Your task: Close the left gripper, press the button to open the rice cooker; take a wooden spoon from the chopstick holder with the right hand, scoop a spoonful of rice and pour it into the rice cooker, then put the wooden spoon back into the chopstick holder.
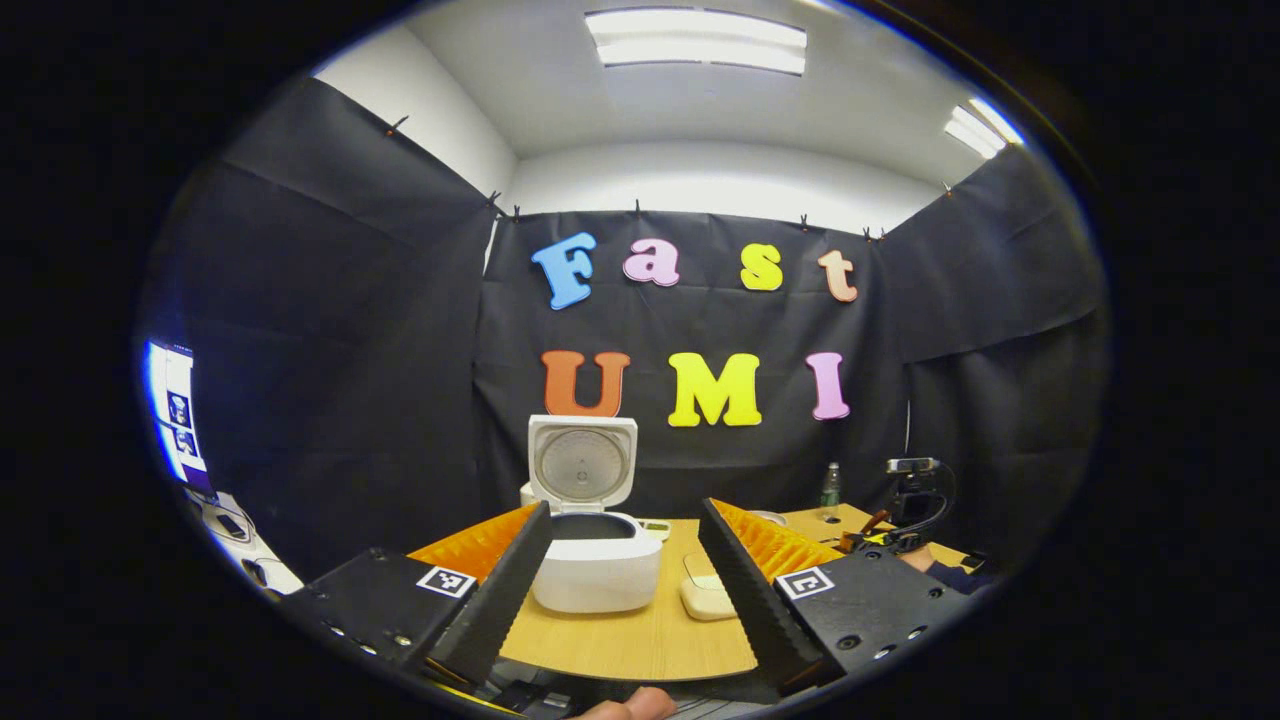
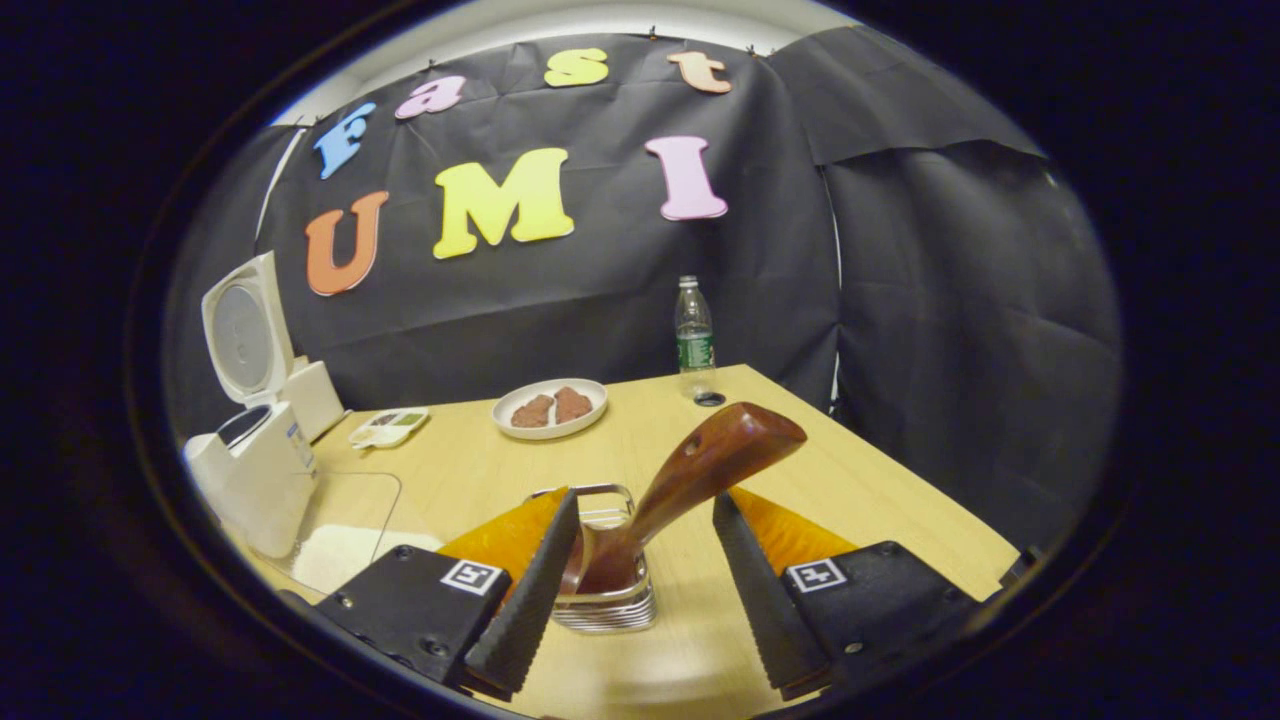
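Note:
The white rice cooker [image 1: 595, 570] stands on the wooden table with its lid [image 1: 582, 465] raised, and sits at the left in the right gripper view [image 2: 255, 480]. My left gripper [image 1: 625, 508] is open and holds nothing, a short way in front of the cooker. A brown wooden spoon [image 2: 700, 470] leans to the right in the clear chopstick holder [image 2: 605, 595]. My right gripper [image 2: 645, 498] is open, its fingers either side of the spoon and apart from it. A clear box of rice [image 2: 340, 545] lies beside the cooker.
A white plate with brown food [image 2: 549, 407], a small divided dish [image 2: 388, 427] and a water bottle [image 2: 693, 335] stand near the back of the table [image 2: 880, 520]. The right gripper and a sleeve [image 1: 915, 515] appear at the far right of the left gripper view.

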Action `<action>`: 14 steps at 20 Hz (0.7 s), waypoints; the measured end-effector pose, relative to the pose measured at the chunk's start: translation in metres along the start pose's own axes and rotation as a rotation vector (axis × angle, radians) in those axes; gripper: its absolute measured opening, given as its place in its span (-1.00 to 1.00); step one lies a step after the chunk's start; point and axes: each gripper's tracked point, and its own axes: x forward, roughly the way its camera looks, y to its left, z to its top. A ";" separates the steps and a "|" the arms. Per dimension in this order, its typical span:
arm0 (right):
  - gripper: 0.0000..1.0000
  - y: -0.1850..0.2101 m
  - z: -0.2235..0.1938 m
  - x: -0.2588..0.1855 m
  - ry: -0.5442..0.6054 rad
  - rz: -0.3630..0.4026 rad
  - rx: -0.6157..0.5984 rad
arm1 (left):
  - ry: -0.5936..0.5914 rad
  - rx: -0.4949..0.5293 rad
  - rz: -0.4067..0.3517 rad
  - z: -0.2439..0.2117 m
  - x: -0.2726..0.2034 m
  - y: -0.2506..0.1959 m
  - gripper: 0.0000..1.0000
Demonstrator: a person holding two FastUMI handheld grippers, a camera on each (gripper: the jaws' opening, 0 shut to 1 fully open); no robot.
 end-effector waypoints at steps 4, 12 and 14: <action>-0.29 0.014 0.013 0.001 -0.045 0.041 0.036 | 0.070 0.011 0.007 -0.028 0.003 0.003 0.89; -0.65 0.043 0.078 -0.046 -0.206 0.093 -0.104 | 0.066 -0.082 -0.071 -0.023 -0.002 -0.006 0.88; -0.66 0.055 0.092 -0.059 -0.233 0.120 -0.126 | 0.062 -0.074 -0.066 -0.022 -0.002 -0.005 0.88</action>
